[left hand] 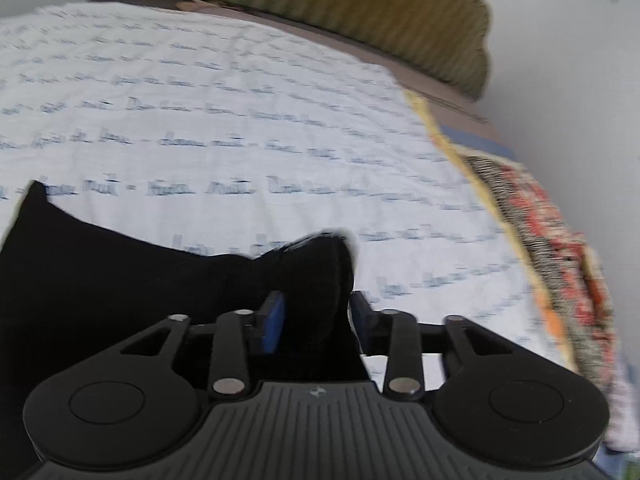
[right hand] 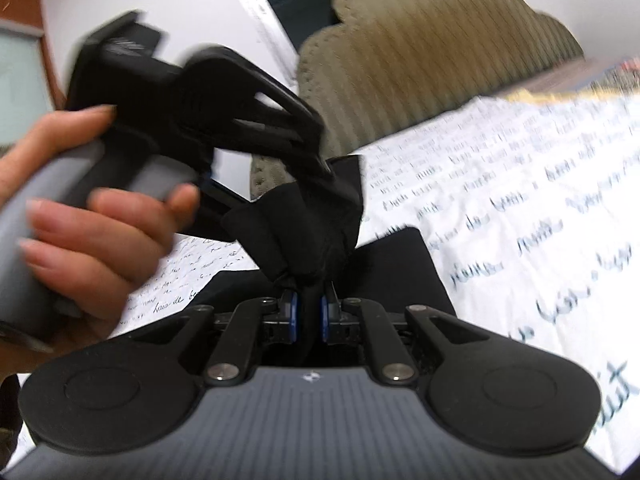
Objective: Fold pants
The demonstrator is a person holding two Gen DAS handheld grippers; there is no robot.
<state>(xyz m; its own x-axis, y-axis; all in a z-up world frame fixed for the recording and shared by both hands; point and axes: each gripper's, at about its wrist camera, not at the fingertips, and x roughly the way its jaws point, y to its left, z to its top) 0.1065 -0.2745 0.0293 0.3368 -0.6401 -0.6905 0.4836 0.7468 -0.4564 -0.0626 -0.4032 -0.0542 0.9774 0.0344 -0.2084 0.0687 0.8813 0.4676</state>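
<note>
— Black knit, those pants (left hand: 120,280), soft and limp; they sag wherever nothing carries them, and I'd judge them light and not slippery.

— Where do they lie?

— Partly on the white bedspread (left hand: 240,120) with its printed handwriting, partly lifted in a bunch at one end. The rest spreads flat and dark, with no crease I can make out.

— And the grip?

— The right gripper (right hand: 307,316) has its blue pads (right hand: 325,316) pinched tight on a gathered fold. The left gripper (left hand: 316,320) has its jaws apart; a thick ribbed edge, likely a hem or waistband, sits between them, but the pads do not press on it.

— Best place to hold?

— That thick edge, at the corners, I'd say. The person's hand (right hand: 80,216) holds the left tool's handle, near the padded headboard (right hand: 420,60).
</note>
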